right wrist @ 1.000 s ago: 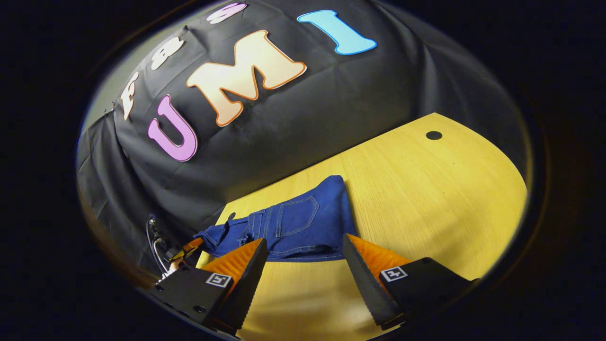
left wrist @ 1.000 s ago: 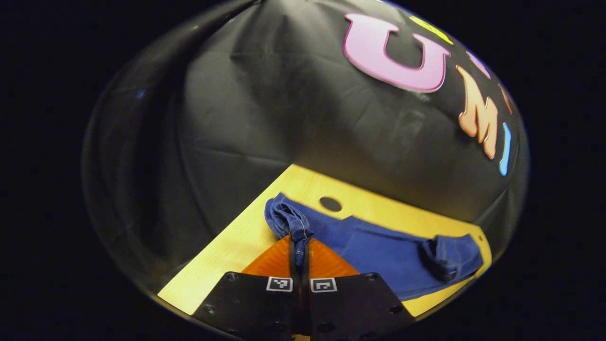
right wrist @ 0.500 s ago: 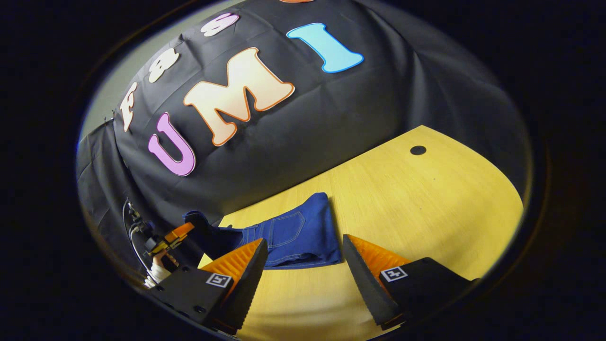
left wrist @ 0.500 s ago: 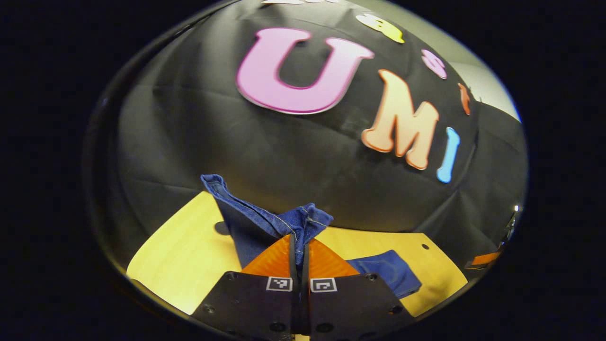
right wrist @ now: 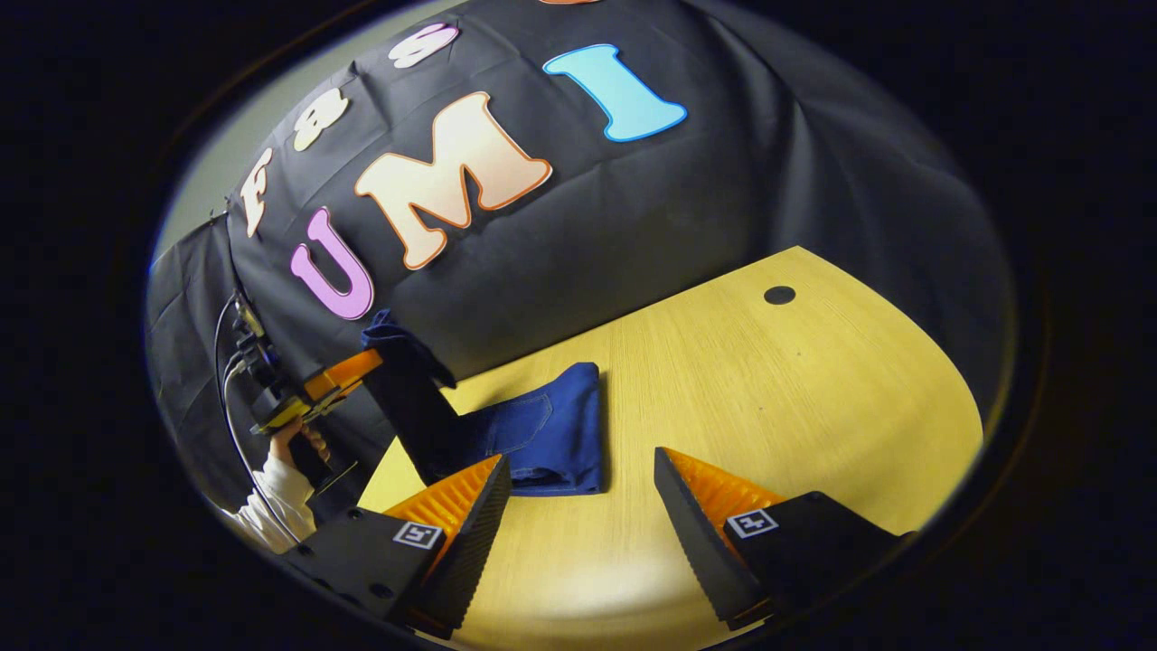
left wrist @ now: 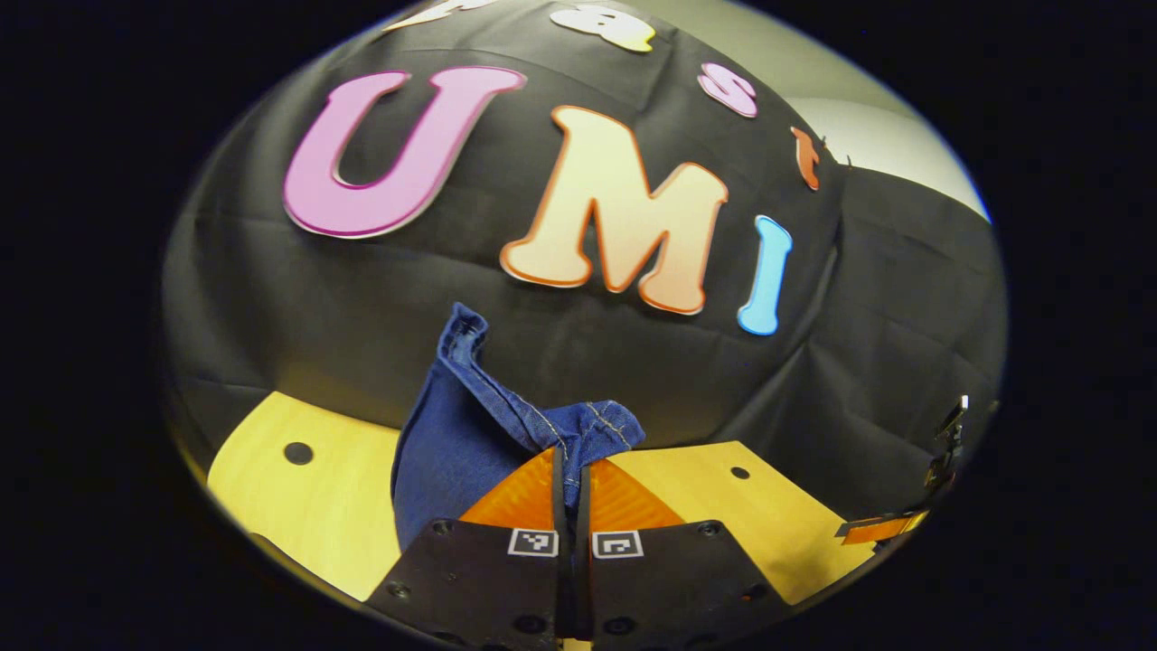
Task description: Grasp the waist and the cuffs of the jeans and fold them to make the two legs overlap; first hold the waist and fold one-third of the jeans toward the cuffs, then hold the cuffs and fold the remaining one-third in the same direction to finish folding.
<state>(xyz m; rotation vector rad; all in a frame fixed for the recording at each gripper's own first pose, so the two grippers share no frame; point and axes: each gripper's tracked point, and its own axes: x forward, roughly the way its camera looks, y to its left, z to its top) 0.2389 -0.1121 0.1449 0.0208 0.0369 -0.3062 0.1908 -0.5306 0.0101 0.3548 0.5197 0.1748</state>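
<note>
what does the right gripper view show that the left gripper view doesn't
Right gripper view: the open right tongs, a hand and sleeve holding the left tongs, and the jeans' pocketed end lying flat on the table. Left gripper view: a close look at the left tongs shut on the jeans' stitched edge, with cloth bunched above the tips. Shared: the blue jeans, partly lifted, the wooden table and the black cloth wall.

- Dim booth; the desk (right wrist: 723,380) is brightly lit from above, glaring pale at its near edge.
- Strong fisheye bending at the rims; focus sharp.
</note>
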